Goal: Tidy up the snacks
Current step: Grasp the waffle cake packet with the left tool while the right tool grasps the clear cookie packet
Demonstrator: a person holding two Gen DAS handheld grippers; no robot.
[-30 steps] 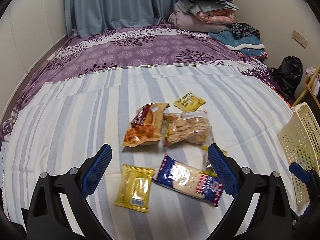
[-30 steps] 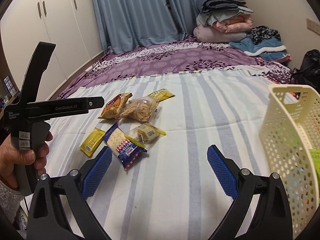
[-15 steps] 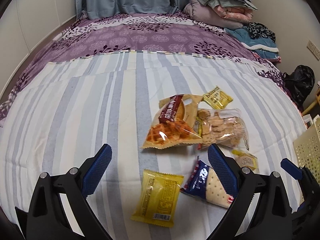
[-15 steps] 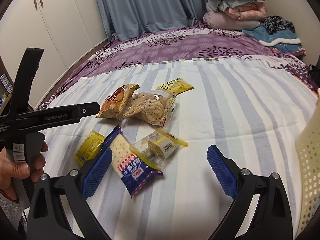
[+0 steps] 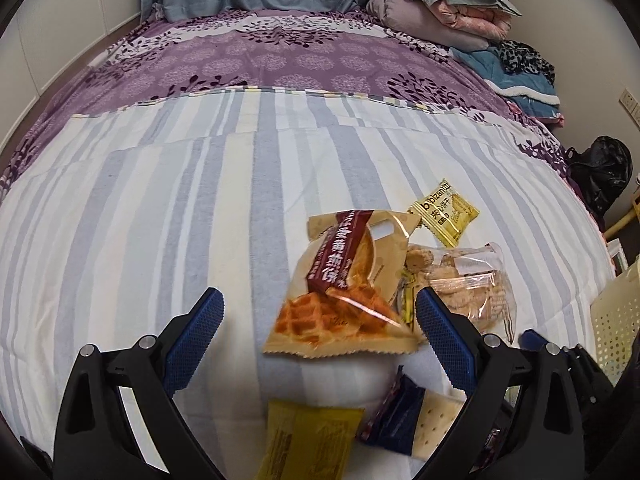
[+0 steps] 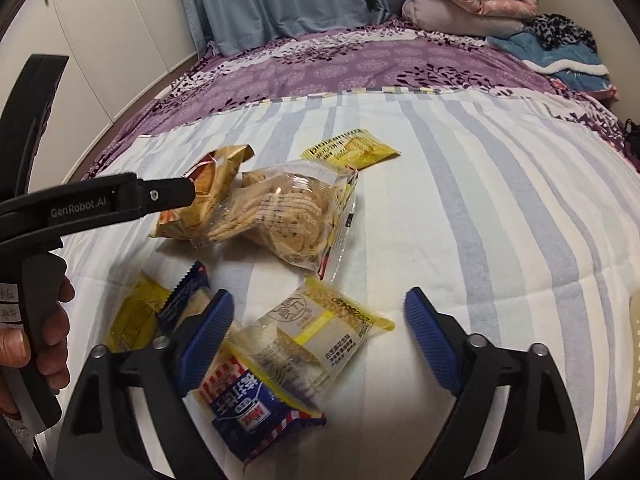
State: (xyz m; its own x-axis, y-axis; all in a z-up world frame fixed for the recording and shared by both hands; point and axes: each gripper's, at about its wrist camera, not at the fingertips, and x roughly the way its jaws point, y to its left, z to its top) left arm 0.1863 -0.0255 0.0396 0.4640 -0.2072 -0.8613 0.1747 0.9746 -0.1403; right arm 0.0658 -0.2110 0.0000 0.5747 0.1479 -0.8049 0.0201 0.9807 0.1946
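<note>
The step in hand looks like the approach before a pick; both grippers hang over the loose snacks on the striped blue-and-white bedspread (image 5: 160, 208), toward its near edge. The left gripper (image 5: 316, 316) is released around the tan waffle bag (image 5: 344, 300), pads clear; the right gripper (image 6: 318, 314), jaws just closing yet grasping nothing, brackets the clear yellow-banded biscuit packet (image 6: 316, 336). Next, each must clench its packet, then carry it to the cream perforated plastic basket (image 5: 616, 320) at the right edge.
</note>
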